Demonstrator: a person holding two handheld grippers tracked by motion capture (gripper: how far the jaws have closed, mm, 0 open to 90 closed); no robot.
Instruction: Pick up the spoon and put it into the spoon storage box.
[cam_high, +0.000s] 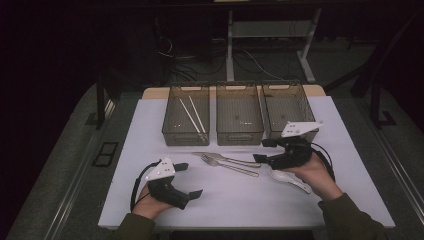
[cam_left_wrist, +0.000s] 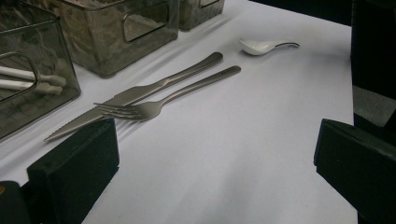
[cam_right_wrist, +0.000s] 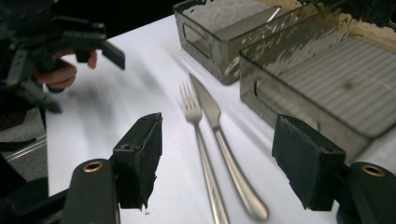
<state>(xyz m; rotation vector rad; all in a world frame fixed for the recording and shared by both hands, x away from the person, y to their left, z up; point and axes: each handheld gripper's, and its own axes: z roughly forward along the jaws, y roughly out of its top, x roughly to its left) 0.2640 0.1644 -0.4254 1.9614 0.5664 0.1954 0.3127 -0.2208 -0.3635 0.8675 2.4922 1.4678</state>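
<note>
— Fork (cam_right_wrist: 198, 135) and knife (cam_right_wrist: 219, 140): where, from the left gripper (cam_high: 187, 180)?
— Off to its right; it gapes, holding nothing.
— And the right gripper (cam_right_wrist: 219, 163)?
— Just beside their handles, jaws apart, nothing gripped.

- No text, label, brand, number or sign is readable on any surface.
- The fork (cam_left_wrist: 140, 110) and knife (cam_left_wrist: 135, 95) handles look unmarked, though dim light may hide a fine stamp.
</note>
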